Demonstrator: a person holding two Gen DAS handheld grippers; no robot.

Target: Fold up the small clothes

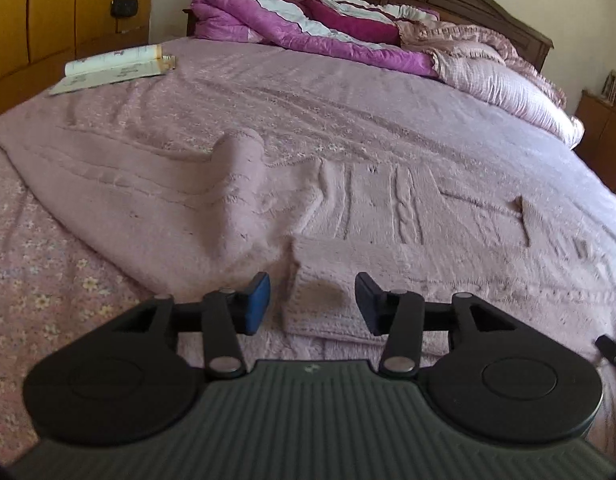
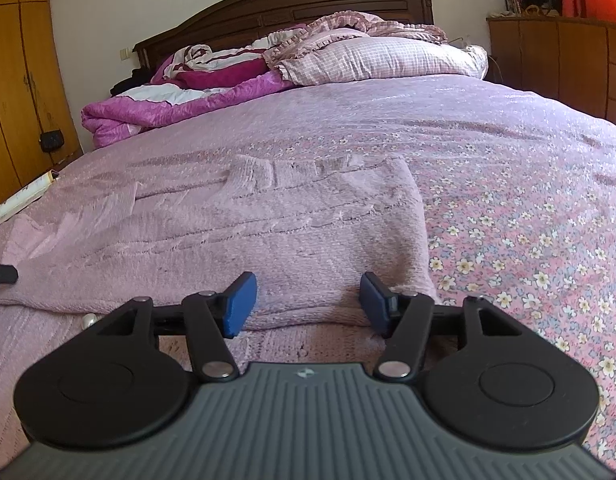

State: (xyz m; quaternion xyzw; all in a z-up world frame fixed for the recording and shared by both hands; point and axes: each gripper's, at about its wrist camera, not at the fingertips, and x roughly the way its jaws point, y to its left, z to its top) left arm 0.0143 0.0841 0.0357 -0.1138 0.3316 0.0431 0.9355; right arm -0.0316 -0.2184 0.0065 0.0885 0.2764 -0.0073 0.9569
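Note:
A pale pink knitted sweater (image 1: 236, 216) lies spread on the bed, with a sleeve folded over its body. It also shows in the right wrist view (image 2: 292, 224). My left gripper (image 1: 312, 304) is open, its blue pads on either side of the folded cuff (image 1: 327, 280) at the near edge, low over the cloth. My right gripper (image 2: 308, 304) is open too, its pads straddling the sweater's near hem (image 2: 308, 316). Neither holds anything. The tip of the other gripper shows at the right edge (image 1: 613, 354) and at the left edge (image 2: 0, 274).
The bed has a pink floral sheet (image 2: 527, 240). An open book (image 1: 116, 66) lies at the far left. A magenta quilt (image 1: 315, 28) and a pink pillow (image 2: 379, 58) are heaped at the dark headboard (image 2: 292, 4). Wooden wardrobes stand left, a cabinet (image 2: 563, 56) right.

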